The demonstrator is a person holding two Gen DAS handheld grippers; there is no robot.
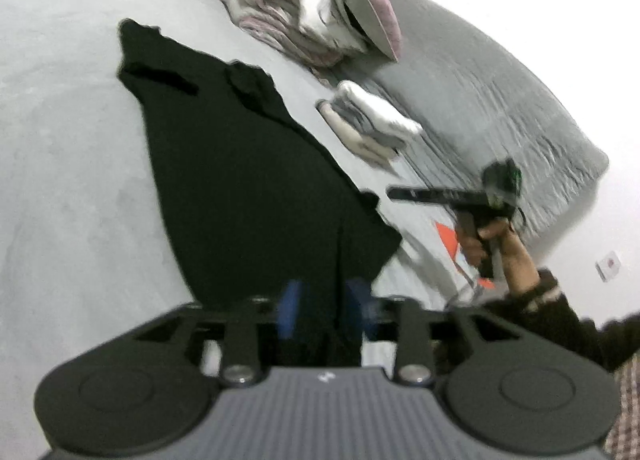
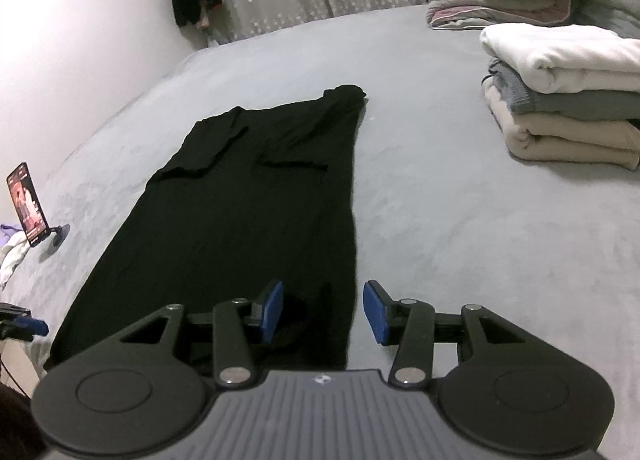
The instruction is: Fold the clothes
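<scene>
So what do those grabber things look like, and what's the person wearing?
Each gripper is black, with two round discs, a ribbed grey middle and silver screws. Its fingers have blue pads. The left gripper looks the same. The right hand comes out of a dark sleeve with a pale stripe at the cuff.

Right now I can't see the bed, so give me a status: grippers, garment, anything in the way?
Right gripper open, astride black garment's near edge. Left gripper at its hem, grip unclear. Folded stack off to the side.
</scene>
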